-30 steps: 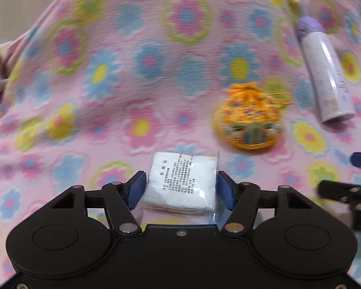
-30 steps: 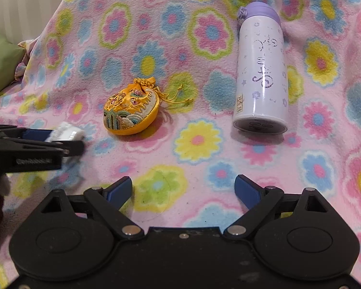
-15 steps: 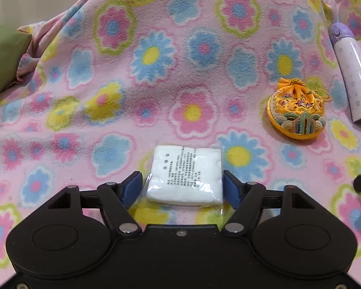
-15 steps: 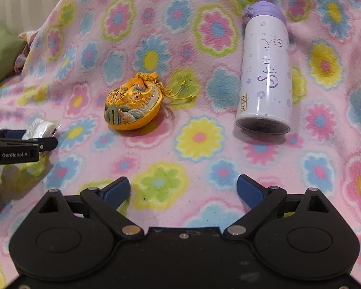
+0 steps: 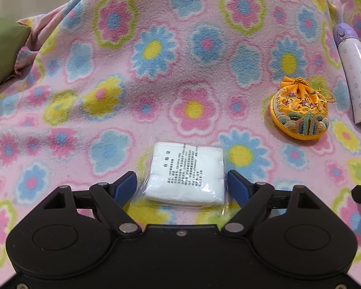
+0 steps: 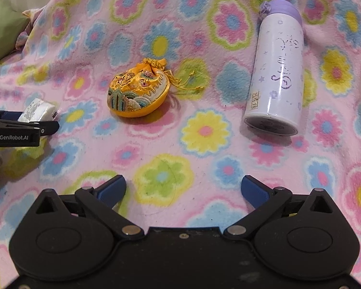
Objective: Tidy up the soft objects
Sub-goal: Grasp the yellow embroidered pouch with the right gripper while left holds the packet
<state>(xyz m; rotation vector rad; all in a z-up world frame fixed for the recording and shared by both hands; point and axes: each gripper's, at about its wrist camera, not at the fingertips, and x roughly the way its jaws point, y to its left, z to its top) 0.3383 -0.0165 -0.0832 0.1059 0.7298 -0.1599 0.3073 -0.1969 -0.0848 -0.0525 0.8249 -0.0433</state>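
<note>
Closest to the left wrist camera, the left gripper (image 5: 181,184) has its blue-padded jaws opening, and the white packet of cotton pads in clear printed plastic (image 5: 186,172) sits flat on the pink fleece blanket with the big flower print (image 5: 108,125) right between them, with a sliver of gap showing on both sides, so the pads aren't pressing on it. Looks to me like the let-go half of a placing step: packet is down, jaws are coming off it. Over on the right wrist view, the right gripper (image 6: 183,186) has its jaws opening too, nearly as wide as they go, and nothing but blanket is between them. From there the packet (image 6: 38,110) pokes out at about 10 o'clock behind the left gripper's (image 6: 24,127) black finger. Further out, the yellow embroidered drawstring pouch (image 6: 138,95), round and puffy, lies around 11 o'clock, well apart from the packet, and the lavender-capped white metal bottle (image 6: 275,77) lies on its side at roughly 1 o'clock. A bit of green cushion (image 6: 2,29) peeks in at the far left edge. My guess for the next move: the pouch is the other soft thing, so the right gripper needs to reach forward, straddle its fat body rather than the cords, and squeeze gently. The bottle is hard, so probably leave it alone.
</note>
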